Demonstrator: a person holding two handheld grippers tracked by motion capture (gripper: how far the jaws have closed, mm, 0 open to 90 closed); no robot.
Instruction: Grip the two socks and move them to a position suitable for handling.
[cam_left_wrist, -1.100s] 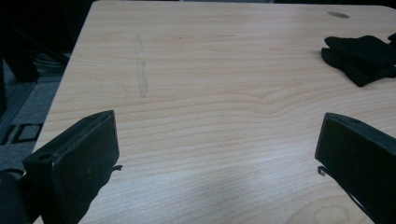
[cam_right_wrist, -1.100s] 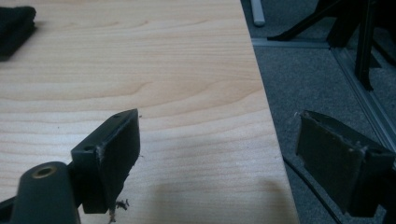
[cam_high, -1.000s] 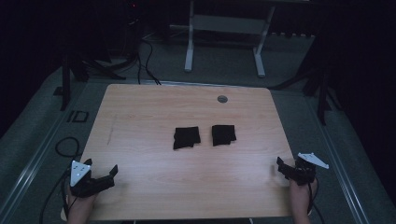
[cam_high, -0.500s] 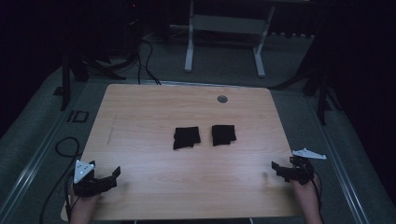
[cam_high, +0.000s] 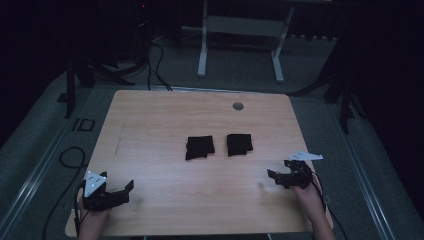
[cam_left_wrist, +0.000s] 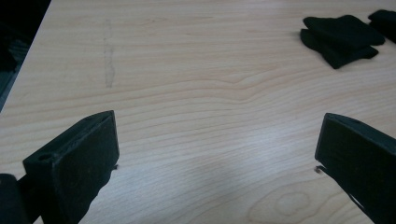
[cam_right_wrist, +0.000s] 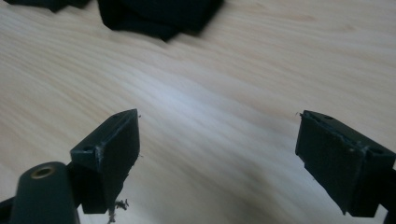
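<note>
While both grippers gape, 2 black cloths (cam_high: 200, 147) (cam_high: 239, 144) lie mid-table.

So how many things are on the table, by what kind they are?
Folded black cloths: 2, the left cloth and the right cloth.
Tools: 2, the left tool and the right tool.
Total: 4.

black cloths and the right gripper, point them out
left black cloth (cam_high: 199, 147), high view, middle of the folded cloth
right black cloth (cam_high: 239, 143), high view, middle of the folded cloth
right gripper (cam_high: 278, 175), high view, between its open fingers
</note>
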